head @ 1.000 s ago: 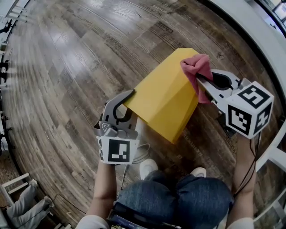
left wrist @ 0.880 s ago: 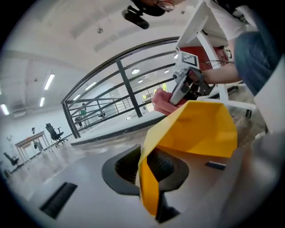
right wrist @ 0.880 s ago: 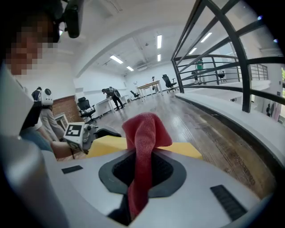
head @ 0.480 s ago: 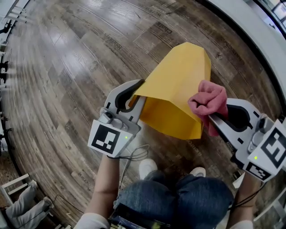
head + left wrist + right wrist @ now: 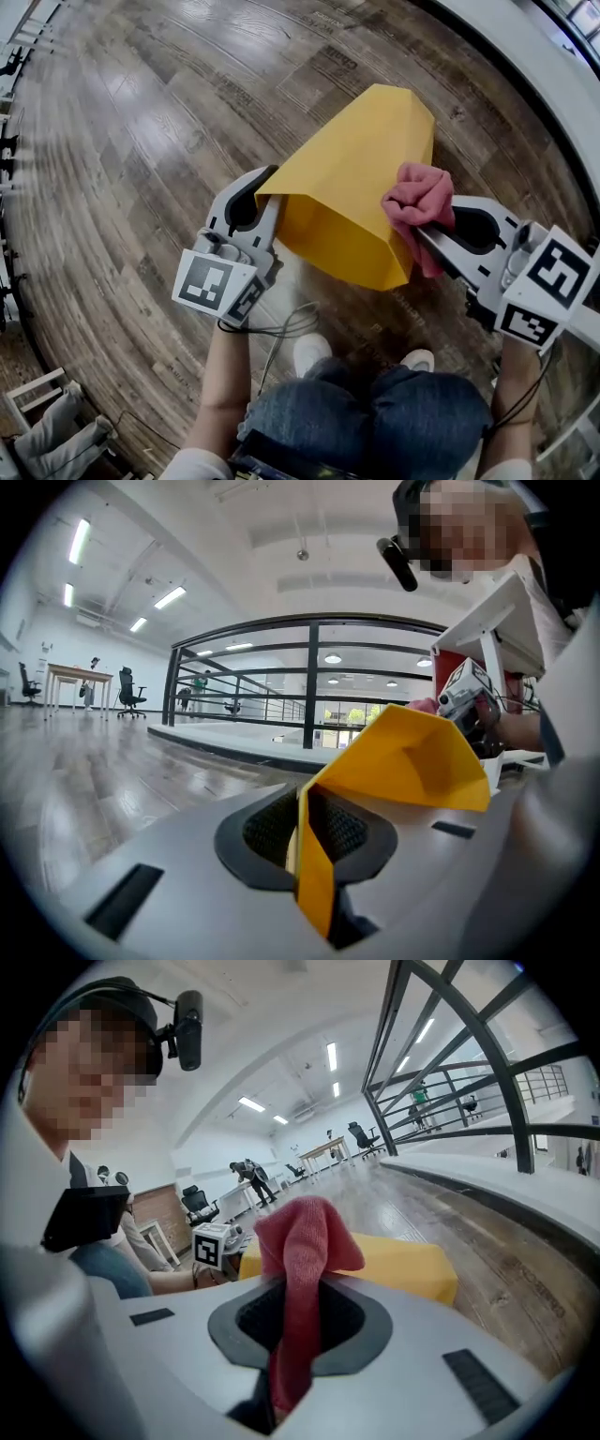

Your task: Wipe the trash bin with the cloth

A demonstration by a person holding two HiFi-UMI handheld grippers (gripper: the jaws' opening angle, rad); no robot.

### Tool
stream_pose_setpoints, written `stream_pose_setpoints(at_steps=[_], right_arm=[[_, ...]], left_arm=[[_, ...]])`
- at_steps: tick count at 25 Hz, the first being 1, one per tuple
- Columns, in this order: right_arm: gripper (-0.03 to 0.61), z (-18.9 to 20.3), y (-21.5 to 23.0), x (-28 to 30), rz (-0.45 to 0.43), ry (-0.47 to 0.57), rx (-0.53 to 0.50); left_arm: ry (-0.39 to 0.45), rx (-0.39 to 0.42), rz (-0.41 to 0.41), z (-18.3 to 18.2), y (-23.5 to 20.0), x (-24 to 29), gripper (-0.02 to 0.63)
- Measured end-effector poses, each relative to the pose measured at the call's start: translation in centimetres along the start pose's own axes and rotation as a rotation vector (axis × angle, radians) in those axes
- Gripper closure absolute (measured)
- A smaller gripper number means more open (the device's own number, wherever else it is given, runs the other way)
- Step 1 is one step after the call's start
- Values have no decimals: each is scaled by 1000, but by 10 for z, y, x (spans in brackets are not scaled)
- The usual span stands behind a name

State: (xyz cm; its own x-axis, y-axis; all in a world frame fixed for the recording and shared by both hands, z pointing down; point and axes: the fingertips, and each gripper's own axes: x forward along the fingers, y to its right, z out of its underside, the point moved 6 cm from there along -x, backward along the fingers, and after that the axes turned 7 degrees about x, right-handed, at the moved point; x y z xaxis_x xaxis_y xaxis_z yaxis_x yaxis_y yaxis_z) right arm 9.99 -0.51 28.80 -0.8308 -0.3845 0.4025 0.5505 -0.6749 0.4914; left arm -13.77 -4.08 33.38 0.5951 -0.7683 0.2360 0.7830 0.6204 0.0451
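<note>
The trash bin (image 5: pixel 361 178), plain yellow with flat facets, is tipped on its side over the wooden floor (image 5: pixel 141 141). Its open mouth faces the person and its base points to the far side. Whether the base rests on the floor I cannot tell.

The left claw (image 5: pixel 270 187) is clamped on the near left part of the bin's rim, with the thin yellow wall pinched between its pads. The right claw (image 5: pixel 424 223) is clamped on a bunched pink cloth (image 5: pixel 419 199). The cloth sits against the bin's right outer wall, close to the rim.

I judge the wiping to be under way rather than finished. The cloth is at one spot on the right side, and nothing shows which faces are already done. The far end, the left faces, the underside and the inside look likely to be left. The bin shows no obvious dirt or wet streaks, so progress can't be read from its surface.

Neither the bin nor the cloth has a brand, label or print that I can see. The only graphics are the black and white square markers on the left cube (image 5: pixel 214 286) and the right cube (image 5: pixel 548 291). A few floor planks carry dark stamped patches that may be lettering, too blurred to read
</note>
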Motion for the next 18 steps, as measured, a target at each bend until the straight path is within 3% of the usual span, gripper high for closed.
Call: stream_pose_setpoints(at_steps=[10, 18], right_arm=[[528, -5, 88, 40, 213, 41, 37], [528, -4, 137, 52, 320, 62, 132]], left_arm=[[-31, -109, -67, 27, -21, -13, 577], [-67, -106, -101, 36, -25, -15, 581]])
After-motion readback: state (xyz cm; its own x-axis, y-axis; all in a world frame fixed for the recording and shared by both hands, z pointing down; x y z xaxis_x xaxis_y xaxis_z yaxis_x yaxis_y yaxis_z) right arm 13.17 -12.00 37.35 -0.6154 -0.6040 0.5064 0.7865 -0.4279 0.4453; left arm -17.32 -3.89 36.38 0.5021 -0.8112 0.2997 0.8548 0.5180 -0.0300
